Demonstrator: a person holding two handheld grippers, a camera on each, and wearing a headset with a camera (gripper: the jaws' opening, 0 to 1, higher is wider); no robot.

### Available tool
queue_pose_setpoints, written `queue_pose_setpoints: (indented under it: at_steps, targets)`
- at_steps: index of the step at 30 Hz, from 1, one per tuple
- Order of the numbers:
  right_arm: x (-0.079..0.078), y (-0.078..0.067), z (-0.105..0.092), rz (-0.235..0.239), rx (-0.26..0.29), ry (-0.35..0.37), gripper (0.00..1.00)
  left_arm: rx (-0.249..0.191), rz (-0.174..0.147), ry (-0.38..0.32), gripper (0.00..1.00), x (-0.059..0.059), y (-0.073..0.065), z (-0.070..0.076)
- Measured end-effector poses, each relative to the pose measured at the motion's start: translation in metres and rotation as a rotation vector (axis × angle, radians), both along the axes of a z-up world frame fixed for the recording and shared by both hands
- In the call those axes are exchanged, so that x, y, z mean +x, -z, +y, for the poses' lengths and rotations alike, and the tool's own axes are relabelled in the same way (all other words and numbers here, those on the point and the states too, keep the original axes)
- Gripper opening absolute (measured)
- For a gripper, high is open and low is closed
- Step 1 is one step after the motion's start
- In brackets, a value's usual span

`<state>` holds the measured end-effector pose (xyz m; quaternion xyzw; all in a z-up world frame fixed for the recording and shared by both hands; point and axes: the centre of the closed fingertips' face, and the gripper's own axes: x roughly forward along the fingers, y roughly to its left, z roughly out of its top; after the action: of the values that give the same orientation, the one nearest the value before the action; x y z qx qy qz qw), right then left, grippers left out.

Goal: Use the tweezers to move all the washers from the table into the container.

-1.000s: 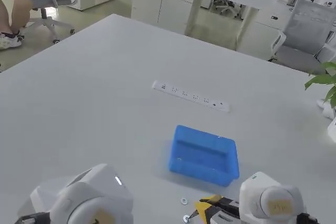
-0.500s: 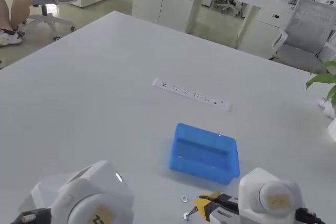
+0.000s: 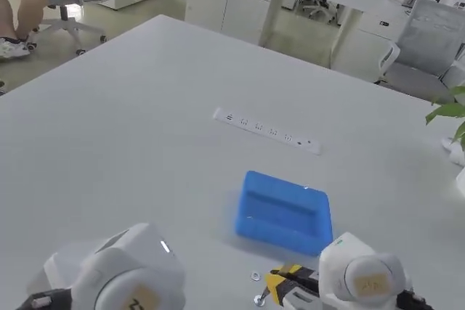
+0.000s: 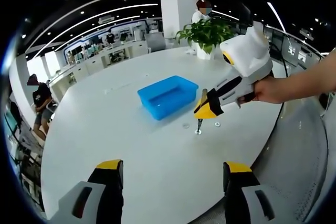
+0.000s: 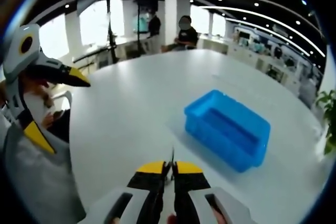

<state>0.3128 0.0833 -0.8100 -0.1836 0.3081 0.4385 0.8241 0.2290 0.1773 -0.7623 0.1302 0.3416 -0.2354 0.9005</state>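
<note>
Two washers point(image 3: 255, 276) lie on the white table point(image 3: 145, 143), just short of the near wall of the blue container point(image 3: 285, 236). The tweezers point(image 3: 264, 294) are clamped between the pressed-together jaws of the right gripper point(image 3: 277, 281), and their long axis slants down to the nearer washer point(image 3: 259, 300). I can't tell whether it is pinched. From that tip the container lies ahead and slightly right. The left gripper point(image 4: 169, 167) is farther off, jaws spread, holding nothing. Since a second ago my right gripper has edged slightly towards the washers, which haven't moved.
</note>
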Motion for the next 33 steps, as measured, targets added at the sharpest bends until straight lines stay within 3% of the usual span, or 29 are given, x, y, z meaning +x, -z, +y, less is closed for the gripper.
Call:
queue_pose_setpoints:
  at_steps: [7,19,28,33]
  targets:
    - [0.006,0.001,-0.002,-0.01,0.013,0.019,0.01,0.005,-0.001,0.001,0.79,0.0,-0.001,0.001]
    - [0.006,0.002,-0.005,0.019,0.0,0.021,0.01,-0.002,-0.014,-0.004,0.81,0.001,-0.005,0.002]
    - [0.014,-0.02,-0.008,0.013,0.045,0.039,0.01,-0.006,-0.015,-0.001,0.84,0.001,-0.006,0.0]
    - [0.017,-0.031,-0.007,0.026,0.057,0.04,0.01,-0.014,0.0,0.004,0.86,0.0,-0.003,-0.003]
